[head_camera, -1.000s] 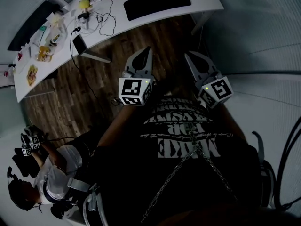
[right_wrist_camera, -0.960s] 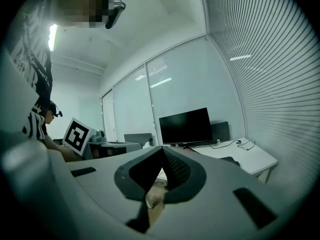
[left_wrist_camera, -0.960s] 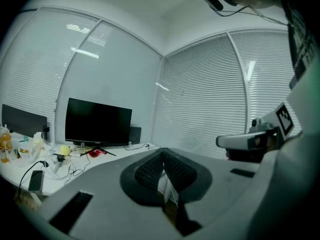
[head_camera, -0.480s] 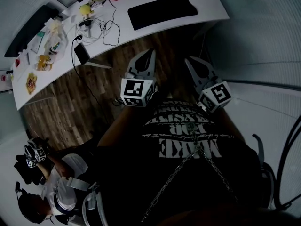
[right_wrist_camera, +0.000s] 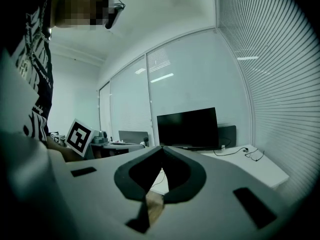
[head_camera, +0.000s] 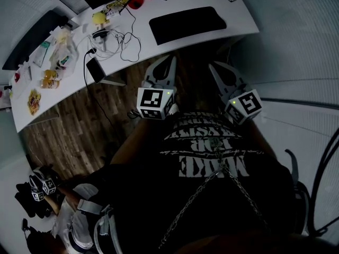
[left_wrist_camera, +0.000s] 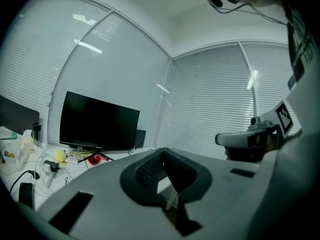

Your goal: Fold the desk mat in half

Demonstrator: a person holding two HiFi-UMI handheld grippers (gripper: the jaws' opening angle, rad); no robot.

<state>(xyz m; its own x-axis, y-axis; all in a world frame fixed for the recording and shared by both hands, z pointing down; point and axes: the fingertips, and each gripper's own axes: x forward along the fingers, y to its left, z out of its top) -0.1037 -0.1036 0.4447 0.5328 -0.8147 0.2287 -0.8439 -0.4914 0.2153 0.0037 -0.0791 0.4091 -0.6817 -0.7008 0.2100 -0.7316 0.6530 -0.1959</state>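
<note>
A black desk mat [head_camera: 187,24] lies flat on the white desk [head_camera: 243,20], near its right end in the head view. My left gripper [head_camera: 172,59] and my right gripper [head_camera: 212,66] are held side by side above the wood floor, just short of the desk's front edge, tips toward the mat. Both are shut with nothing between the jaws. In the left gripper view my left gripper [left_wrist_camera: 164,150] points at the desk below a dark monitor [left_wrist_camera: 99,121]. In the right gripper view my right gripper [right_wrist_camera: 161,148] faces the same monitor [right_wrist_camera: 187,127].
Cables [head_camera: 124,41], a yellow ball [head_camera: 98,18], a red item [head_camera: 135,2] and snack packets [head_camera: 50,75] clutter the desk's left part. Another person [head_camera: 74,224] holding grippers crouches at the lower left. Glass walls with blinds [head_camera: 296,41] stand to the right.
Both grippers have moved closer to the desk, side by side. The desk and mat now sit nearer in the head view. The person at lower left has shifted downward in the picture.
</note>
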